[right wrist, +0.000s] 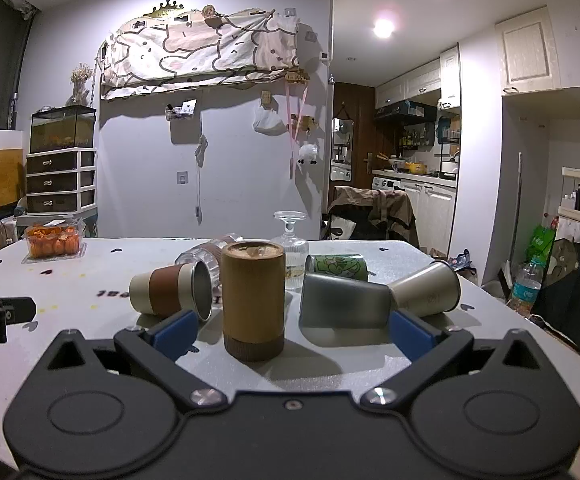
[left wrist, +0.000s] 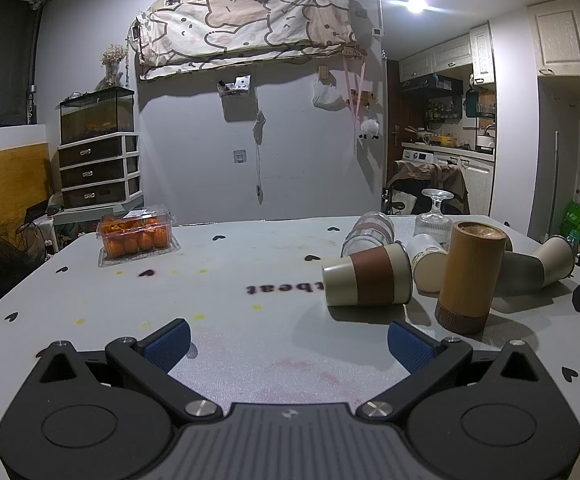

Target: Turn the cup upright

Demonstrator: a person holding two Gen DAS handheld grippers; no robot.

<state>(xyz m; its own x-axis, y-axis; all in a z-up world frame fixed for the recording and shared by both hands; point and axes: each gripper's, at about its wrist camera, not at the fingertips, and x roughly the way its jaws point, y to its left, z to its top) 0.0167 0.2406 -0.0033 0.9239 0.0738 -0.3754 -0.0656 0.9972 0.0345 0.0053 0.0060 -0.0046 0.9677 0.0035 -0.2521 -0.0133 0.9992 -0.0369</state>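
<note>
Both claws hover low over the grey counter (left wrist: 225, 280), each spread wide with nothing between its blue pads. The left claw (left wrist: 287, 344) faces bare counter, and the cups sit off to its right. The right claw (right wrist: 292, 334) points straight at the bamboo cup (right wrist: 253, 300), which stands on its dark ribbed base just ahead of the pads, apart from them. Its top looks brownish; from this low angle I cannot tell whether that end is open.

Left of it, a cream cup with a brown sleeve (right wrist: 169, 290) lies on its side, metal mouth turned toward the bamboo cup. To the right a grey cup (right wrist: 342, 300) also lies flat, its near edge partly hidden by the right claw's pad, and a beige cup (right wrist: 428, 290) lies tilted against it. Behind, mostly hidden, are a green printed cup (right wrist: 340, 266) on its side, a clear glass (right wrist: 199, 256) lying down, and a ribbed stemmed glass (right wrist: 292, 240) standing upside down. In the left wrist view a further pale cup (left wrist: 430, 264) shows between the sleeved cup and the bamboo one.

A box of oranges (left wrist: 137, 234) sits at the far left corner. Printed lettering on the counter is partly covered by the cups.
</note>
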